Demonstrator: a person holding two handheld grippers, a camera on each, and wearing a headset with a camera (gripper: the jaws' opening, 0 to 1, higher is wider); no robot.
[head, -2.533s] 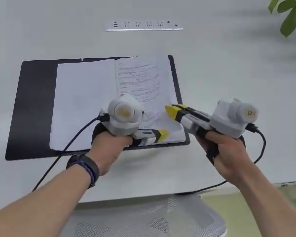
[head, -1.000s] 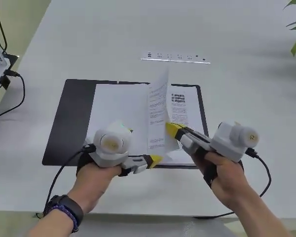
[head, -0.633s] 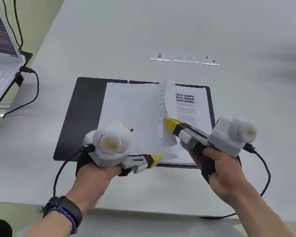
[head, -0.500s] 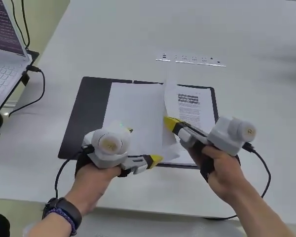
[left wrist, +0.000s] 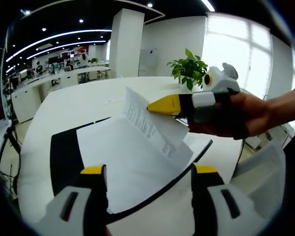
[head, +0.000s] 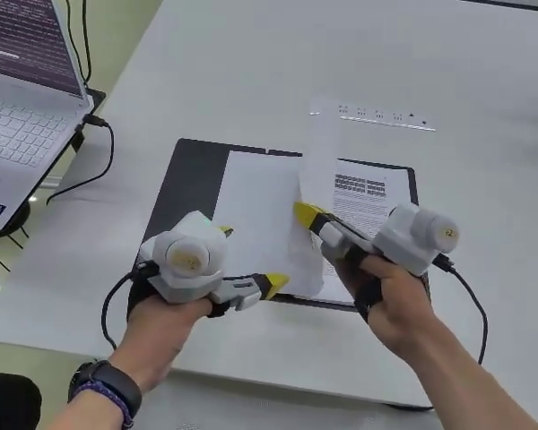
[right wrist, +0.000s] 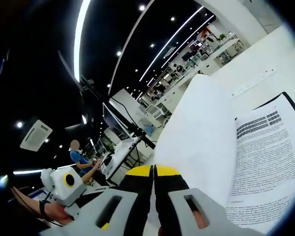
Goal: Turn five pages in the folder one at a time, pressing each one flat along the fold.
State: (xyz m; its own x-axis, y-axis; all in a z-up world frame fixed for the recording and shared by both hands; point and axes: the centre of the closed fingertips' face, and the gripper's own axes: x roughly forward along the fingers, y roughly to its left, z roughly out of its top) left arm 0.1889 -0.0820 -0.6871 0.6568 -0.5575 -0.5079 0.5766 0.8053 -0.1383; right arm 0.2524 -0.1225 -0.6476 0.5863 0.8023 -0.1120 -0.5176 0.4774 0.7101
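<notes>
A black folder [head: 190, 184] lies open on the white table, with blank white sheets [head: 262, 215] on its left half and a printed page [head: 369, 199] on its right. My right gripper [head: 307, 214] is shut on the lower edge of one page [head: 319, 166], which stands upright over the fold. That same page [right wrist: 201, 132] rises from the closed yellow tips of the right gripper [right wrist: 153, 173], beside the printed page [right wrist: 265, 157]. My left gripper [head: 248, 258] hovers open over the folder's near edge; its jaws [left wrist: 149, 172] stand wide apart, holding nothing, facing the raised page [left wrist: 152, 123].
An open laptop [head: 25, 81] with its cables [head: 82, 175] sits at the far left. A white power strip [head: 386, 117] lies behind the folder. The table's near edge [head: 278, 372] runs just under my hands. A potted plant [left wrist: 189, 69] stands beyond the table.
The right gripper has lifted a page off the right side and swung it upright toward the fold. The left gripper has stayed open near the folder's front edge. The head camera shifted.
</notes>
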